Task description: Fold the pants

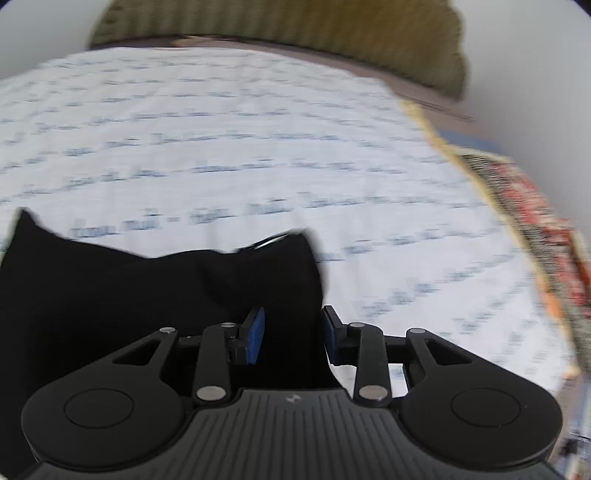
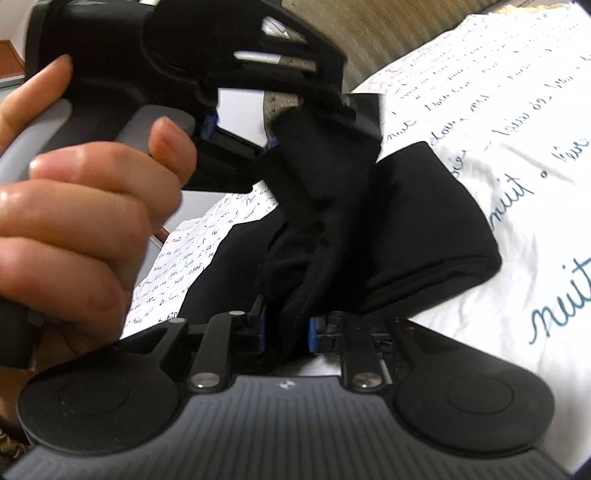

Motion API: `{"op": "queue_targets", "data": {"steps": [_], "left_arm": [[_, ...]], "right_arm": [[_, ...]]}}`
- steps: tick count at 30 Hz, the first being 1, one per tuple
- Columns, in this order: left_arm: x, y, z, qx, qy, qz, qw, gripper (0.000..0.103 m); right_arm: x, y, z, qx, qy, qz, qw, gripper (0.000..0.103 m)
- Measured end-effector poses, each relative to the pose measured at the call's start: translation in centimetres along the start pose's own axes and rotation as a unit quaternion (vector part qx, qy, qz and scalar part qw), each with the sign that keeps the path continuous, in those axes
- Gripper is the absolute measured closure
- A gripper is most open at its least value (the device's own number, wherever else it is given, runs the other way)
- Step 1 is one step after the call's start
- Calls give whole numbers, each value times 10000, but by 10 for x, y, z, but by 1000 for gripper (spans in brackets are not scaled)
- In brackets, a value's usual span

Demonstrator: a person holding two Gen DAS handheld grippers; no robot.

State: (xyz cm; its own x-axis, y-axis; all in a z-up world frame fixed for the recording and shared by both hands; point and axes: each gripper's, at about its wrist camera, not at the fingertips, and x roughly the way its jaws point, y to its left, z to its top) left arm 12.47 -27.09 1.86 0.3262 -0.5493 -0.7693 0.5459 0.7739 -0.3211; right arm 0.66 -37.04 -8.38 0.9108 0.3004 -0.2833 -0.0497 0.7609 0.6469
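The black pants (image 1: 147, 295) lie on a white bed sheet with blue handwriting print (image 1: 258, 147). In the left wrist view my left gripper (image 1: 293, 334) has black cloth between its blue pads (image 1: 255, 334), lifted off the sheet. In the right wrist view my right gripper (image 2: 286, 328) is shut on a bunched fold of the pants (image 2: 325, 221), which rises to the left gripper (image 2: 273, 140) held close in front by a hand (image 2: 74, 221). A folded part of the pants (image 2: 432, 229) rests on the sheet.
The sheet (image 2: 517, 129) covers a bed. An olive ribbed headboard (image 1: 295, 33) stands at the far end. A red patterned rug (image 1: 535, 221) lies on the floor past the bed's right edge. White wall is behind.
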Motion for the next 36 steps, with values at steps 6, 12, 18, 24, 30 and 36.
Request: {"op": "queue_targets", "data": {"steps": [6,12,18,24,30,36], "left_arm": [[-35,0,3,60,-392,-370,9985,71],[-82,51,-13,-97,-1136,773,9905,29],[-110,99,-48,-247,-1504,1681,9739,29],[-112,120,-71,-183,-1374,1963,9707,29],[-110,135,-79,-290,-1337,1948,9713,29],[-109,150,-81,-457,-1237,1795,9749,29]], "right_arm": [[-26,-7,1,-114,45,-83,9999,63],[-76,-13,12,-526,-142,-484,9973,58],[-79,-4,34,-1081,-427,-813,9899,56],[-45,1,43,-1386,-114,-1121,9839,57],[-42,8,43,-1625,-261,-1288,9779,95],[-58,1,53,-1657,-271,-1542,9737,97]]}}
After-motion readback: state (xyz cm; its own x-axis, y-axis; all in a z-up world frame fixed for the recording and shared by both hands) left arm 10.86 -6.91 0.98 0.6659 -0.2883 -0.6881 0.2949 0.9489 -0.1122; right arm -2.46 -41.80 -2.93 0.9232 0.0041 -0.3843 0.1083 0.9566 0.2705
